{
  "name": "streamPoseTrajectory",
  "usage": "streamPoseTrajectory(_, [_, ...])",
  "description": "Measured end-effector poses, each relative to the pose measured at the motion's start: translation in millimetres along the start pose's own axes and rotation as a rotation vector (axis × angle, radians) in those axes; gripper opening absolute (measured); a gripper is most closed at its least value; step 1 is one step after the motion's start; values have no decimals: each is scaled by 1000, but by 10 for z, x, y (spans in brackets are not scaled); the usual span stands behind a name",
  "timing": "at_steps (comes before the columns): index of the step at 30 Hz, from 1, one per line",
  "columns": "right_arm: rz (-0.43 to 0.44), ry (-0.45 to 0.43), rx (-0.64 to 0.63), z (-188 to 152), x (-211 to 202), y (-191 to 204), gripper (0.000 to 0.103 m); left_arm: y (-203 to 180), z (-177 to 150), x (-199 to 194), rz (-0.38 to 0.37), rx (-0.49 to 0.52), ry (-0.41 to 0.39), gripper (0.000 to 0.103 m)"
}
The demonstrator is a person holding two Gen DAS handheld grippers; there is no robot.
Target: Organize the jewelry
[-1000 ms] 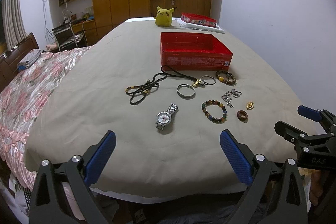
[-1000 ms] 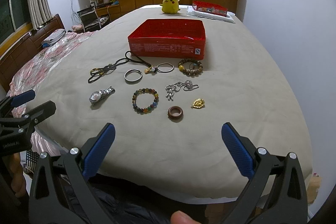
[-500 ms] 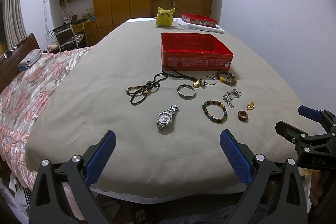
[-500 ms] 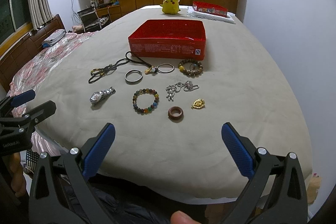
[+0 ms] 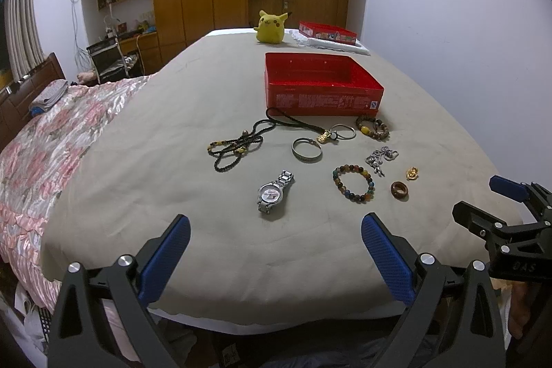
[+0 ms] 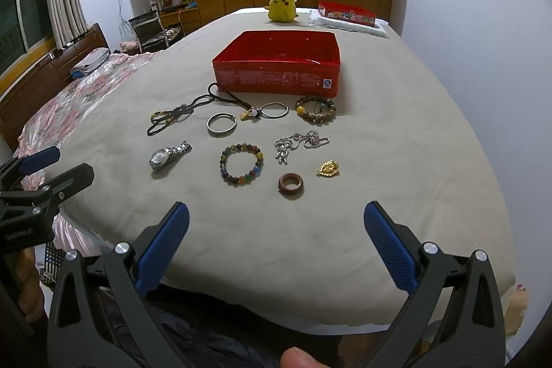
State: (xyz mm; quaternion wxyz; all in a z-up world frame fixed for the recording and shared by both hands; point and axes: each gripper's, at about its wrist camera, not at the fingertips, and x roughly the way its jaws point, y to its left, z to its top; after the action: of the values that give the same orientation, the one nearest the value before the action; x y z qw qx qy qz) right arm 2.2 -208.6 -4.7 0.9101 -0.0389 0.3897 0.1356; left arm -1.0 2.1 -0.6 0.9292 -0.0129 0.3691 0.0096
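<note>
Over the near edge of the bed [image 5: 145, 133], both my left gripper [image 5: 276, 259] and right gripper [image 6: 276, 245] hover with jaws apart and empty, presumably staged for a first pick, while the jewelry, from watch [image 6: 169, 155] to wooden ring [image 6: 291, 183], lies loose before the open red box [image 6: 279, 78].

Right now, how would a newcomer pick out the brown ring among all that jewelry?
Start at the red box on the bed and come toward the camera, past the beaded bracelets. The brown ring lies nearest the front edge, beside the gold charm. It is the only small, solid, dark reddish-brown hoop with no beads.
</note>
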Motion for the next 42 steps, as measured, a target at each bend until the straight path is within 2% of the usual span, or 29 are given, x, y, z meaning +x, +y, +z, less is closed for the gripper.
streamPoseTrajectory(42, [45, 48, 12, -21, 181, -37, 100, 12, -58, 115, 0, 11, 31, 99])
